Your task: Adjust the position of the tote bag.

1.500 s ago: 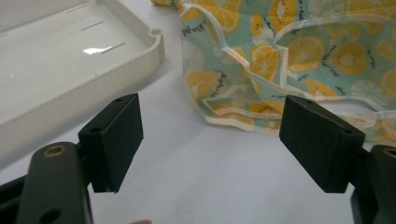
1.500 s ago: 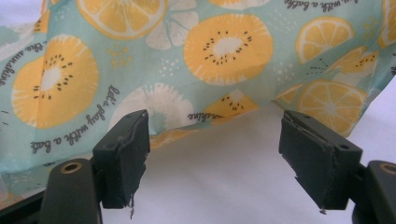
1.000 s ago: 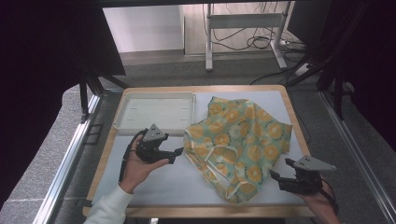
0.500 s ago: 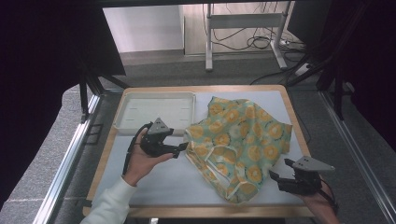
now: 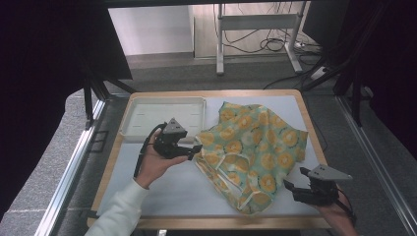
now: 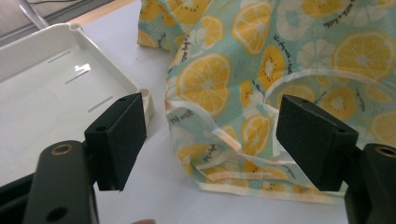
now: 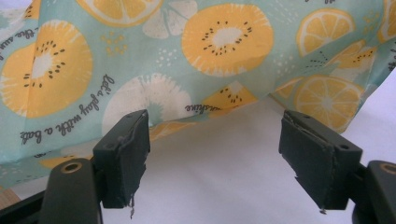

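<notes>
Wood-edged table (image 5: 162, 196) with white top, white tray (image 5: 162, 117), crumpled citrus-print cloth (image 5: 251, 147) beside it

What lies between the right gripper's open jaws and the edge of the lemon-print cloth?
Bare white mat. In the right gripper view, the right gripper is open short of the lemon-print cloth, with nothing in the gap.

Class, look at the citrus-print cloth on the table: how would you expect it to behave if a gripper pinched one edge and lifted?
The cloth lies crumpled in soft folds, so it would probably drape limply rather than hold its shape. It looks thin at the hemmed edge, so likely light. Lifted from one edge, the rest would probably drag across the table.
</notes>
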{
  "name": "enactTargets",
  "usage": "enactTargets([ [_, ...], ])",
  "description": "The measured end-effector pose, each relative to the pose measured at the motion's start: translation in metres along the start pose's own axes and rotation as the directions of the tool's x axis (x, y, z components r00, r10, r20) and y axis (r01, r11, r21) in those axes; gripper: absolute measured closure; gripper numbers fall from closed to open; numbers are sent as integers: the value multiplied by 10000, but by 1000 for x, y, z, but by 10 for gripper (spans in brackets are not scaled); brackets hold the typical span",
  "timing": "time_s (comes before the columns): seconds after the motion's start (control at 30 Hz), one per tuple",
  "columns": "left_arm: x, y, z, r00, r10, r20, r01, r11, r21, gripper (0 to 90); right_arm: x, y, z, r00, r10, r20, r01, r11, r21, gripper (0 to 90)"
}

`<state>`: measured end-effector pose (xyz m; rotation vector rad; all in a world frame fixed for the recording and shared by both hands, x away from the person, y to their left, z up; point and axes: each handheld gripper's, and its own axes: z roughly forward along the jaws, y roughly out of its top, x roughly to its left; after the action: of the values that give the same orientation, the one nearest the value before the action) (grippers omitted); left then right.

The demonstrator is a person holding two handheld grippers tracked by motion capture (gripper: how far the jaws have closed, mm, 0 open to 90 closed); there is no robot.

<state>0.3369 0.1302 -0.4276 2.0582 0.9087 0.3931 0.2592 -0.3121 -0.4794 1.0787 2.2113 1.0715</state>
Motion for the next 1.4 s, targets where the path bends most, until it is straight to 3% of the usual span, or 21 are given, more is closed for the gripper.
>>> enactTargets([
  [0.13, 2, 6, 3, 9998, -166, 81, 167, 9998, -99, 250, 0, 0, 1, 10000, -37, -3, 37, 10000, 61, 250],
  [0.53, 1, 25, 9, 9998, 156, 91, -157, 9999, 71, 291, 0, 0, 0, 10000, -23, 18, 23, 10000, 40, 251],
  [0.63, 5, 29, 11, 9999, -39, 148, 38, 10000, 73, 295, 1, 0, 0, 10000, -55, 0, 55, 10000, 44, 251],
  [0.87, 8, 38, 17, 10000, -54, 84, 53, 9999, 102, 289, 0, -1, 1, 10000, -62, 6, 62, 9999, 96, 250],
  [1.23, 9, 50, 34, 10000, -8, 14, 8, 9997, 232, 296, 1, -1, 2, 9999, -107, 31, 107, 9999, 119, 250],
  [1.4, 10, 58, 52, 9999, 84, -94, -80, 9988, 484, 312, 0, 0, 1, 10000, -31, 64, 31, 10000, 36, 249],
])
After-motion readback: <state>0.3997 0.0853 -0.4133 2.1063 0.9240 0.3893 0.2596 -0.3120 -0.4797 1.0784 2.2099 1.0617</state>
